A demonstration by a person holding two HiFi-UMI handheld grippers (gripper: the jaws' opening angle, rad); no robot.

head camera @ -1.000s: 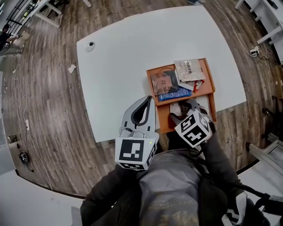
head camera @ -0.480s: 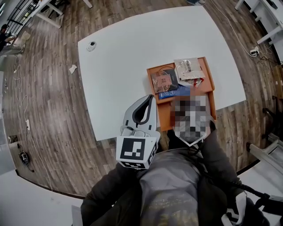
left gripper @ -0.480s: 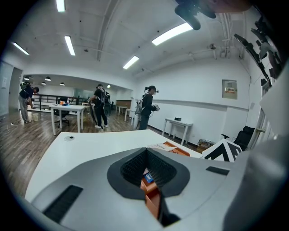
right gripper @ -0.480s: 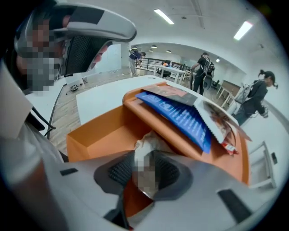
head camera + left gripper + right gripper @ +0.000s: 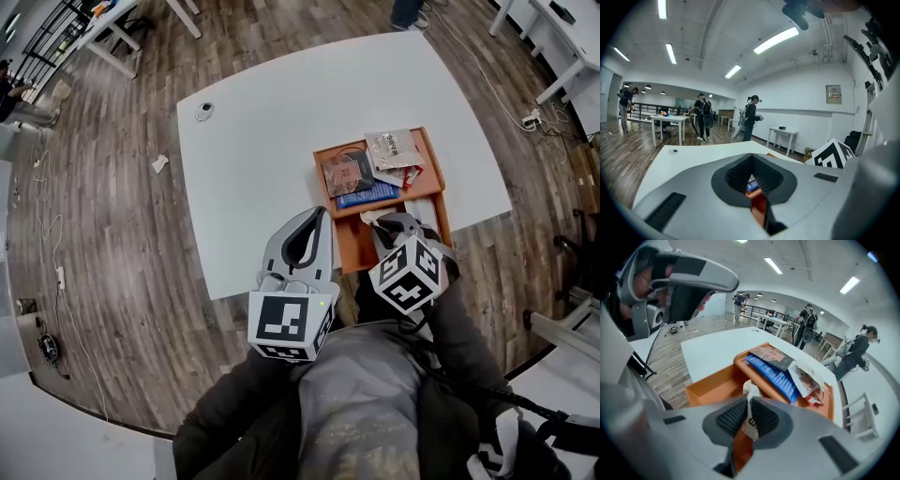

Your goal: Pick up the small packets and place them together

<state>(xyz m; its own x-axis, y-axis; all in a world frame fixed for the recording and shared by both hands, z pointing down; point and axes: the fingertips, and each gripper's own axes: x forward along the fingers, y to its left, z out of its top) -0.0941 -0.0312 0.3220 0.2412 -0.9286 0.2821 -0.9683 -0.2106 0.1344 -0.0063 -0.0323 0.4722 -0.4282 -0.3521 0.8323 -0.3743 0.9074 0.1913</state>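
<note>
An orange tray (image 5: 349, 246) sits at the table's near right edge. Its far compartment holds a brown packet (image 5: 345, 173), a blue packet (image 5: 367, 195), a silver packet (image 5: 392, 148) and a red one (image 5: 413, 177). My right gripper (image 5: 384, 223) hangs over the near compartment, and its jaws have just been closing. They are now shut on a small white packet (image 5: 750, 414), which stands upright between the pads. The same packet (image 5: 372, 218) shows at the gripper's tip in the head view. My left gripper (image 5: 314, 216) hovers over the table's near edge, left of the tray, shut and empty.
A small round white object (image 5: 203, 110) lies at the table's far left corner. A paper scrap (image 5: 160, 164) is on the wood floor. Other tables and several people stand far off in the room. The tray's near compartment (image 5: 710, 385) is bare.
The right gripper's jaws have closed on the white packet and lifted it slightly off the near compartment. The left gripper has risen a little.
</note>
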